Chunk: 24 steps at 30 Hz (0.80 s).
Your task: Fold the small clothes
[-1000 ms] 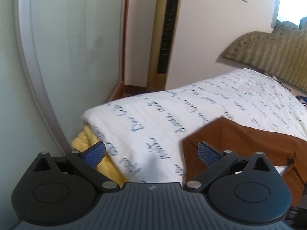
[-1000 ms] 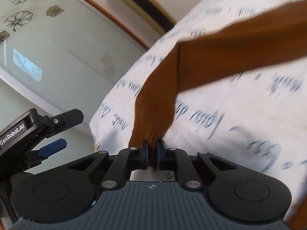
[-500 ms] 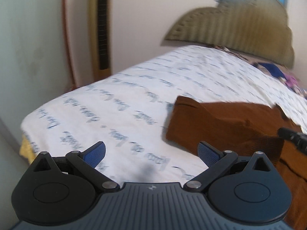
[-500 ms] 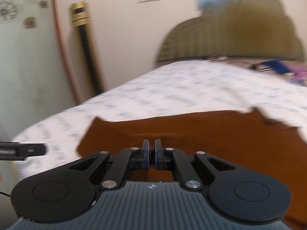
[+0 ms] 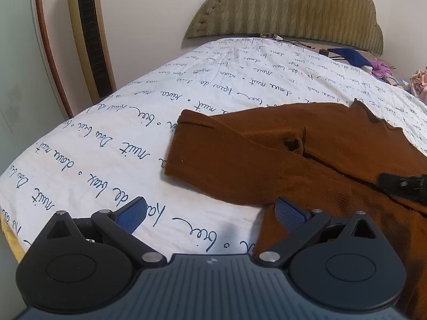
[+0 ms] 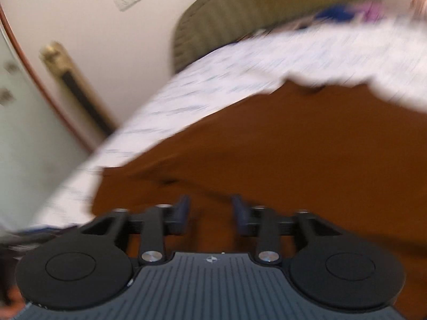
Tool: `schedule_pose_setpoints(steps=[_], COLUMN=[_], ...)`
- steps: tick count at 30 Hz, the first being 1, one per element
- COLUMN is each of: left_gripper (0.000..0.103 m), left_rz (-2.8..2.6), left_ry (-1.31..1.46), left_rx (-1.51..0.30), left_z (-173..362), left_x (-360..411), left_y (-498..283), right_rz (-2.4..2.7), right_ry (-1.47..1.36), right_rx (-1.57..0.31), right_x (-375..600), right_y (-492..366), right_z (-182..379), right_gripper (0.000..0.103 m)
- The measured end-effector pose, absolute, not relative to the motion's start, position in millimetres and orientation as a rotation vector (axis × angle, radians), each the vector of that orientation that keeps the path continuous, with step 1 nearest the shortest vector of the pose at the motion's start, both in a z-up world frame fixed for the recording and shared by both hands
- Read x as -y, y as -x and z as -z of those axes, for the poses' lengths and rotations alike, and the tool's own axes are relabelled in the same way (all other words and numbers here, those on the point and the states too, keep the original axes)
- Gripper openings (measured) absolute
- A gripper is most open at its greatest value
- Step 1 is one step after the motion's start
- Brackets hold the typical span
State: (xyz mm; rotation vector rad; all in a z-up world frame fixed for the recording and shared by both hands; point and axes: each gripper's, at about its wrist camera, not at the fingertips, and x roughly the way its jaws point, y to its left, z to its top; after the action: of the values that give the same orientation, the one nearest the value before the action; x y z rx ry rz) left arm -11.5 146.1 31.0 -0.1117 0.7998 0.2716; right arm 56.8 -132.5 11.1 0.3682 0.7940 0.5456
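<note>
two grippers over our brown garment (image 5: 267, 154) on the printed bedsheet (image 5: 133, 133).
our left gripper (image 5: 210, 214) stands spread wide and empty; our right gripper (image 6: 210, 212) is opening above the cloth, pads clear.

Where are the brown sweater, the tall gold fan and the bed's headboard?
brown sweater (image 5: 267, 160), left wrist view: on the folded-over sleeve.
tall gold fan (image 5: 89, 34), left wrist view: on its dark front grille.
headboard (image 5: 293, 8), left wrist view: on its ribbed olive padding.
</note>
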Motion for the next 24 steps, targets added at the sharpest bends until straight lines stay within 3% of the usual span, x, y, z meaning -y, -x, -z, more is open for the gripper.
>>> schedule_pose_setpoints(steps=[8,10,11,24], left_gripper=[0.103,0.103,0.103,0.103], left_rz=[-0.308,-0.302,-0.298,-0.3], left_ry=[0.121,0.132,0.131,0.093], left_rx=[-0.804,-0.815,-0.817,-0.808], left_z=[-29.7,-26.8,-26.1,-24.5], left_x=[-156.0,-155.6,-154.3,-143.2], left_y=[11.5,9.6,9.4,-11.9], right_rz=[-0.615,-0.63,-0.619,-0.484], right_ry=[-0.591,-0.632,-0.612,-0.302], right_rx=[-0.943,-0.944,-0.943,-0.613], right_x=[99.3,92.2,88.6,91.8], right_y=[-76.7,-83.1,-84.9,-113.5], right_z=[38.1,45.4,44.8,-64.3], right_gripper=[0.048,0.035,0.012,0.01])
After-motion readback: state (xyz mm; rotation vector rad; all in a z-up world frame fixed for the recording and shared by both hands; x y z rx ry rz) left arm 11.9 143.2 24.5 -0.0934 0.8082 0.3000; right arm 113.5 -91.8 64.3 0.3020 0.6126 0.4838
